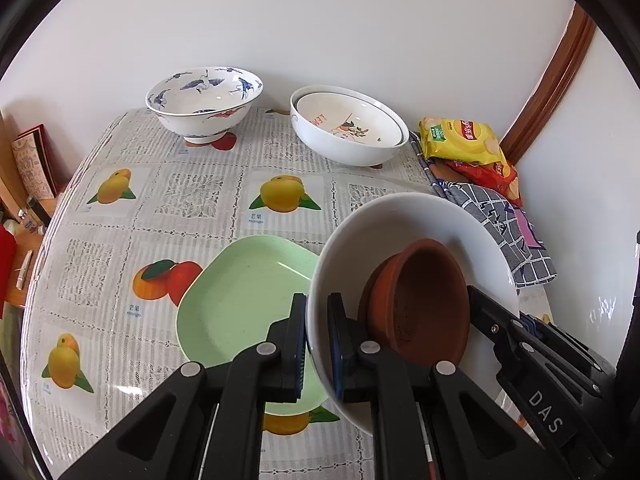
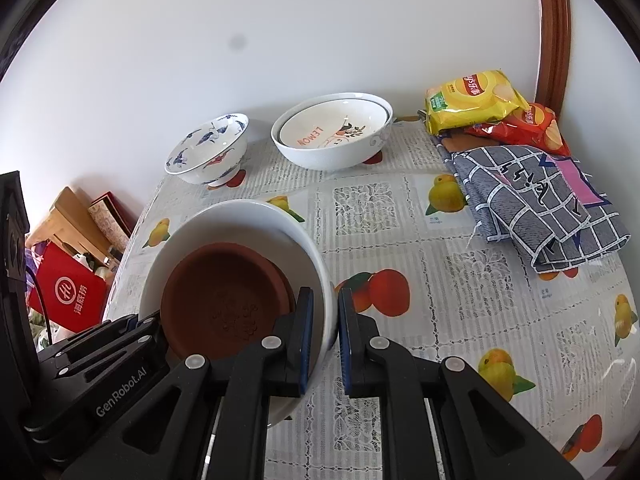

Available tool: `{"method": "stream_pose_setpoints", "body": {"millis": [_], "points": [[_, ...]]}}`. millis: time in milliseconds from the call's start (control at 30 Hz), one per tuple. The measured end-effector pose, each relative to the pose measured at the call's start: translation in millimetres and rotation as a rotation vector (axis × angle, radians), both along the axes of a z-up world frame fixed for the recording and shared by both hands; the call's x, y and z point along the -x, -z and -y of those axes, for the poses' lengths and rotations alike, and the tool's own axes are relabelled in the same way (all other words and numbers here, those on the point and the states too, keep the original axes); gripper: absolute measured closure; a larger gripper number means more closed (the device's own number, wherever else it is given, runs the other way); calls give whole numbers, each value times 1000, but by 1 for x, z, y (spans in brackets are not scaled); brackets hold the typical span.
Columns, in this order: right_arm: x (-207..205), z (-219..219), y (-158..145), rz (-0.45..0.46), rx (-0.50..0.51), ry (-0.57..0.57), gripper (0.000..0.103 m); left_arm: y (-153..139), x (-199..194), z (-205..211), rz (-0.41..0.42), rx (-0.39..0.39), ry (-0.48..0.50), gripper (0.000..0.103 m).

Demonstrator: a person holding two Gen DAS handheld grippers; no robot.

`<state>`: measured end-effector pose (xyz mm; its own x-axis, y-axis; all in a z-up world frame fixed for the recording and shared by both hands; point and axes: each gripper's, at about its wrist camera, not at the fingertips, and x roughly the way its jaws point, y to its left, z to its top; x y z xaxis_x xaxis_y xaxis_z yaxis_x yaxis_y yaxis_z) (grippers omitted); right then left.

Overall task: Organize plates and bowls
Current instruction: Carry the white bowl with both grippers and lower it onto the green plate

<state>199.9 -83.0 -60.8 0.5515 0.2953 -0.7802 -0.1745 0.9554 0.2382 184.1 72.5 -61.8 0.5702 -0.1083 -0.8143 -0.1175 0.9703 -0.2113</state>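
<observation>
Both tongs are clamped on the same large plain white ceramic bowl [image 1: 400, 224], one on each side of its rim. The left tongs [image 1: 316, 344] pinch the wall on one side, one pad outside and one inside; the right tongs [image 2: 324, 340] do the same on the opposite side. The bowl is tilted and appears to be held above the counter [image 1: 192, 196], which wears a fruit-print lace-pattern cloth. Inside the white bowl lies a round terracotta-brown clay saucer [image 2: 224, 304], slid against the lower wall, apparently with a second one under it.

Beneath the bowl, on the left-hand side, a pale green squarish plastic plate [image 1: 240, 312] rests flat on the cloth. Toward the wall stand a blue-and-white crane-pattern footed porcelain bowl [image 1: 204, 102] and, beside it but apart, a wide white bowl with a printed "LEMON" dish nested inside [image 2: 332, 136]. In the far right corner lie a yellow crisp packet [image 2: 472, 100] on top of a red crisp packet [image 2: 532, 128], with a folded grey checked cloth [image 2: 536, 208] in front of them.
</observation>
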Motion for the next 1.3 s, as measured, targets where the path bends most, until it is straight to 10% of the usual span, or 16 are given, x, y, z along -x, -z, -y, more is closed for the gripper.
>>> {"method": "stream_pose_setpoints", "body": {"millis": [1300], "points": [[-14,-70,35,-63,9,-104,91,38,3,-70,-70,22,-106,92]]}}
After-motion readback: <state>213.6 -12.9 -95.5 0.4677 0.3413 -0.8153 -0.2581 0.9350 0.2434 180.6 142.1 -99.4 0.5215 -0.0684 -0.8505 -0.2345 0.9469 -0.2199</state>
